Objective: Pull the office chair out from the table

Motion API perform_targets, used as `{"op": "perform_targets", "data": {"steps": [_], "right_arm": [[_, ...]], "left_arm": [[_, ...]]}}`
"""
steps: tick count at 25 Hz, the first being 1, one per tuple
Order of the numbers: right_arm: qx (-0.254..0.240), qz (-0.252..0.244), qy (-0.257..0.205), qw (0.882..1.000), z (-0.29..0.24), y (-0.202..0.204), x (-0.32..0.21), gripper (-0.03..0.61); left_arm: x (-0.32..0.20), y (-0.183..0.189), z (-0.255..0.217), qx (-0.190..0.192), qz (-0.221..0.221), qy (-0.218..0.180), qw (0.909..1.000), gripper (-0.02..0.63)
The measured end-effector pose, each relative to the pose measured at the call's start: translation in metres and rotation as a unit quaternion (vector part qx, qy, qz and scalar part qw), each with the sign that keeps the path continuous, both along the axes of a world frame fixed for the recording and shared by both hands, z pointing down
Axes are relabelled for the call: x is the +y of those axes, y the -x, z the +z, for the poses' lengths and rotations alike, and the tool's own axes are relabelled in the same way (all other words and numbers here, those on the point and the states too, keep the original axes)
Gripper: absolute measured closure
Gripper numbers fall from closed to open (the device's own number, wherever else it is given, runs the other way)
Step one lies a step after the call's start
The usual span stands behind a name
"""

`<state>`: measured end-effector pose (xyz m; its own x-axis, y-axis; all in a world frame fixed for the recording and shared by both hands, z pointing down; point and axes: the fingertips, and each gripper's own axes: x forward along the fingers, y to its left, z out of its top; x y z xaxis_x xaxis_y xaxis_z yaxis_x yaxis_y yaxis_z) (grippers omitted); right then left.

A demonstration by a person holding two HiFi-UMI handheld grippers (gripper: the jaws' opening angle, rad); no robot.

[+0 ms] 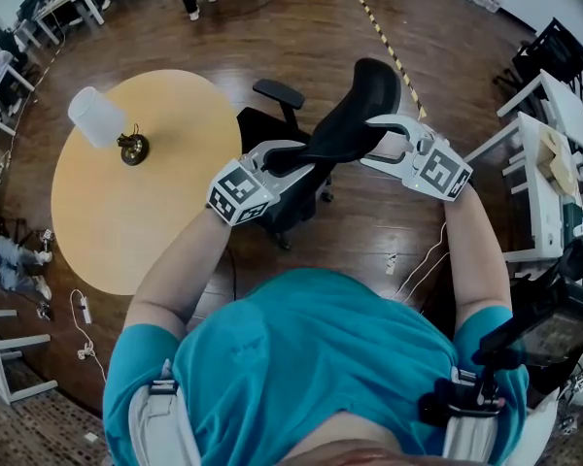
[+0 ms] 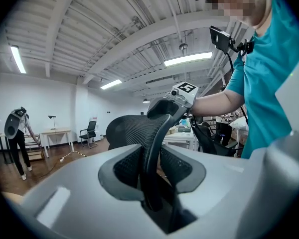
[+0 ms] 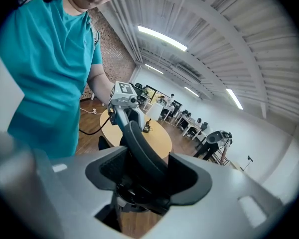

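Holding on w/ left claw [image 1: 290, 155], pinched tight on left edge of chair back [image 1: 355, 105]. Same w/ right claw [image 1: 381, 142], pinched on the other edge, tho maybe not as snug there. Might slip off that side if yanked hard or fast, b/c only a thin rim to hold.

Could also tip the chair [image 1: 262, 124] backward instead of rolling it, since gripped way up top. Better to pull slow & even on both sides; otherwise likely to spin it sideways. Not much room behind, so could bump into own legs.

Watch for white cord [image 1: 423, 265] on the floor [image 1: 350, 250] by the right side. Could snag under the chair & stop it w/ a jerk.

Sitting just beside the round table [image 1: 165, 212] right now, armrest [image 1: 279, 92] near the edge, prob. not touching. Could knock the table if swung the wrong way. Might then wobble the lamp [image 1: 97, 115] on top, farther over by the far edge.
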<state>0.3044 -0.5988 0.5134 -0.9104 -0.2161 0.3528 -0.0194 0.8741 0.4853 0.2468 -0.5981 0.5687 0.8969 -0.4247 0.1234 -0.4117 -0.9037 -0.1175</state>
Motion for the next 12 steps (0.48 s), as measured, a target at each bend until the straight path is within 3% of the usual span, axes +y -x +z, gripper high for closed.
{"op": "perform_targets", "data": {"steps": [10, 12], "right_arm": [[-0.018, -0.016, 0.010, 1.000, -0.006, -0.046, -0.004, 0.325], [-0.025, -0.009, 0.029, 0.999, -0.009, -0.056, -0.003, 0.322]], "left_arm": [[-0.001, -0.048, -0.002, 0.015, 0.015, 0.005, 0.9998, 0.499], [0.000, -0.060, -0.002, 0.018, 0.021, 0.003, 0.9996, 0.497]]}}
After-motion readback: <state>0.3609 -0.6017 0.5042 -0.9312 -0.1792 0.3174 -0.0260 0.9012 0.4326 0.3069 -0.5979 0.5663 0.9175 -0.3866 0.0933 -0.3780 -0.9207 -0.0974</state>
